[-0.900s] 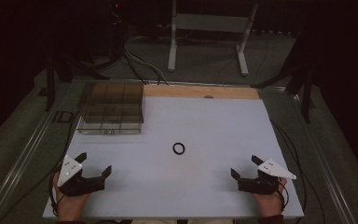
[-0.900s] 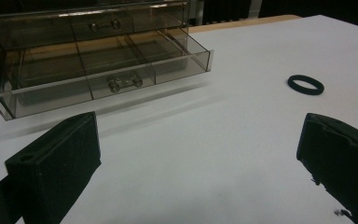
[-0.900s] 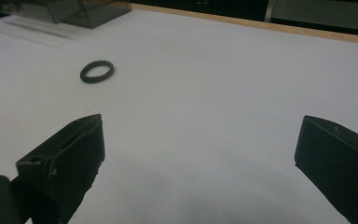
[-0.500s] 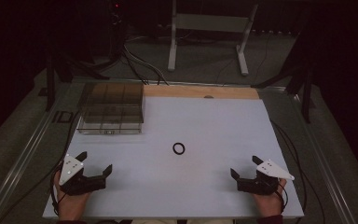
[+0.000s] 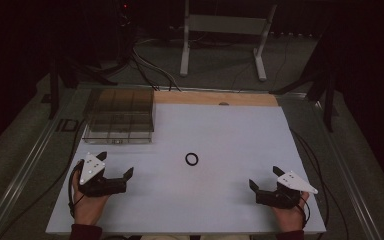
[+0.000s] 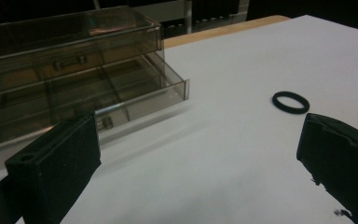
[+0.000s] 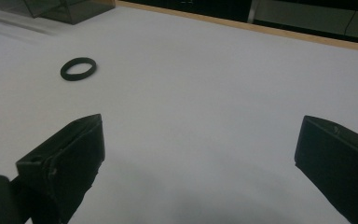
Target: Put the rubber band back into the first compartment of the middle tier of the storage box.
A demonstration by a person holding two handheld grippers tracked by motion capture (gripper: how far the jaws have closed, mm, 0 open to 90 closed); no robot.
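Item: ring [image 5: 191,159]. Black, lying flat on the bare white worktop [image 5: 220,130], just below the centre of the high view. Nothing touches it. It sits between my two tongs and ahead of both, so either could reach it; I judge it the piece to be picked up.

Item: box [image 5: 120,117]. Clear plastic, with compartments, in the upper left of the high view. Its low drawer is pulled out toward me, probably to receive the ring. Well apart from the ring.

Item: left tongs [image 5: 115,170]. Lower left of the high view, in my hand at the worktop's near edge. Jaws spread wide, nothing between them. In the left gripper view the ring [image 6: 290,101] lies at the right, the box [image 6: 74,79] in the upper left.

Item: right tongs [image 5: 264,178]. Lower right of the high view, likewise resting near the edge. Jaws released wide, empty. In the right gripper view the ring [image 7: 78,68] lies in the upper left.

Both tongs point inward at the ring, a ready stance by my reckoning.
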